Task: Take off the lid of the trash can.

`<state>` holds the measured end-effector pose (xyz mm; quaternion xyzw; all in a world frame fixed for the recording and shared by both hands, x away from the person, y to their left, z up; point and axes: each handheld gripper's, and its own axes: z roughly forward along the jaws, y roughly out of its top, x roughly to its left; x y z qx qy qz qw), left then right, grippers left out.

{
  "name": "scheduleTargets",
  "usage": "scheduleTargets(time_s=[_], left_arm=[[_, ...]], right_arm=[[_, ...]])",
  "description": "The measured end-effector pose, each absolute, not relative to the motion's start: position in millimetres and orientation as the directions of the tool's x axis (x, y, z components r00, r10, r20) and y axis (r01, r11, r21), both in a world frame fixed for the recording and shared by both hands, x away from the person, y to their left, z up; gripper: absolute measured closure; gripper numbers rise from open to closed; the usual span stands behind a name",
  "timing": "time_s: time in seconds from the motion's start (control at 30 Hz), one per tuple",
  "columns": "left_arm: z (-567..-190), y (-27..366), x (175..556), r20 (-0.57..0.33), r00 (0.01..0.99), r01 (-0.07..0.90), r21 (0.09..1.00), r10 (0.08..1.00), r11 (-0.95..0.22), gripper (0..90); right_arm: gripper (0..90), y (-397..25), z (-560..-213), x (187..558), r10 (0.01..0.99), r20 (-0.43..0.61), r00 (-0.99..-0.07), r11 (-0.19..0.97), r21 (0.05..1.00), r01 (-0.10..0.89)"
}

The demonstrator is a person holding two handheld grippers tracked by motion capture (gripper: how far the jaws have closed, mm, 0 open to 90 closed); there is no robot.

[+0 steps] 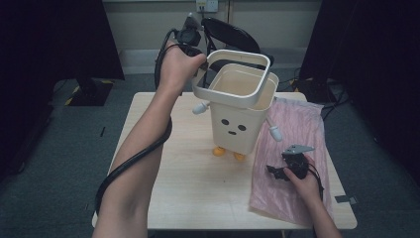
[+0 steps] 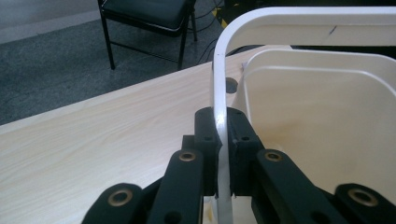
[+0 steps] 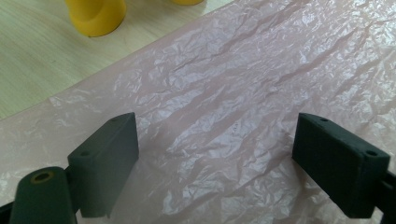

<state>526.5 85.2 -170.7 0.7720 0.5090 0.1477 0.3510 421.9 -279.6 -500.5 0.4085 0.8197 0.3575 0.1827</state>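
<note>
The left claw (image 2: pixel 223 140), arm raised toward 12 o'clock, clamped the bin's white rim ring (image 2: pixel 219 84); the right claw (image 3: pixel 217 158) hovered agape over the pink plastic bag (image 3: pixel 243 93).

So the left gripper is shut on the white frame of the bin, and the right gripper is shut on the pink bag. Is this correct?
Not quite. The left gripper is shut on the white frame of the bin, but the right gripper is open: the right gripper view shows its jaws wide apart above the pink bag.
</note>
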Motion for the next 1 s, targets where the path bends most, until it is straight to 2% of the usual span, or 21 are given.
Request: scheduleTargets(time_s=[1.0], left_arm=[[-187, 199, 486, -0.129, 0.365, 0.712, 0.676, 0.922, -0.187, 84.7]], right_arm=[[13.4, -280, -501, 422, 0.8, -0.008, -0.6, 0.41, 0.737, 0.538]])
